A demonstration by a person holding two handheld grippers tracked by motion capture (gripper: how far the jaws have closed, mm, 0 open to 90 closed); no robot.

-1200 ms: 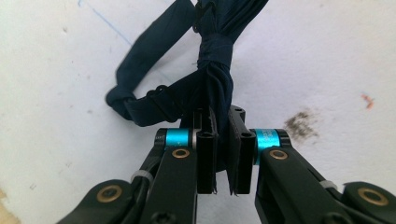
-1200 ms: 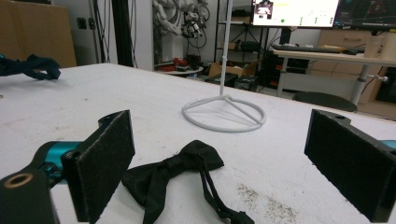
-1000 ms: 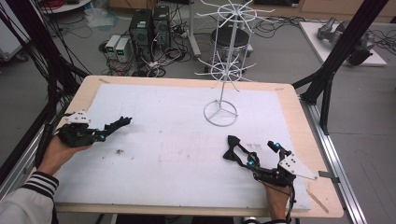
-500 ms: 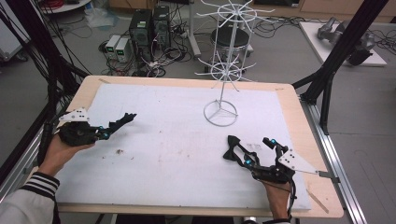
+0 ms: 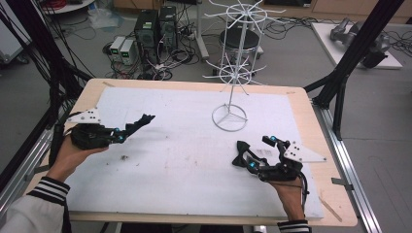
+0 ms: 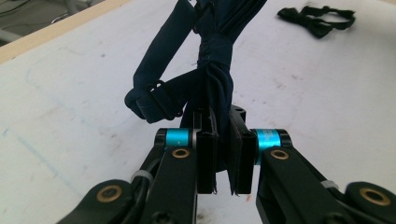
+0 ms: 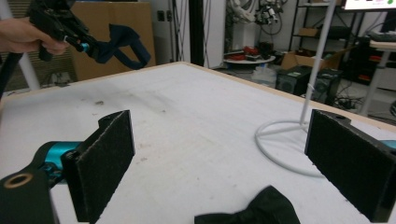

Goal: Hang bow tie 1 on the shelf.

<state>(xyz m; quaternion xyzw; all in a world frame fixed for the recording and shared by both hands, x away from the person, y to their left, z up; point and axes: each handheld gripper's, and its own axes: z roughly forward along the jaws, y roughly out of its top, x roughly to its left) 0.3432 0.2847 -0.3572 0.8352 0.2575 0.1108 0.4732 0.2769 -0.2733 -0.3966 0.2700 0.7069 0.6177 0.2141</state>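
My left gripper (image 5: pixel 128 128) is held above the left side of the white table mat (image 5: pixel 184 160), shut on a dark navy bow tie (image 5: pixel 144 120). In the left gripper view the pads (image 6: pixel 207 154) pinch the tie's cloth, and the navy bow tie (image 6: pixel 210 84) and its strap loop stick out past them. My right gripper (image 5: pixel 255 148) hovers at the right front with its jaws wide open and nothing between the pads (image 7: pixel 105 158). A black bow tie (image 7: pixel 257 207) lies on the mat just below those jaws; the same black bow tie (image 6: pixel 317 21) shows far off.
A white wire display stand (image 5: pixel 232 73) rises from a ring base (image 5: pixel 228 118) at the back middle of the table. Its ring base (image 7: pixel 285 140) lies just beyond my right jaw. Black frame posts (image 5: pixel 340 82) flank the table.
Both hands have risen a little. The left gripper has carried the navy bow tie up and toward the table's middle. The right gripper stays open over the black bow tie.
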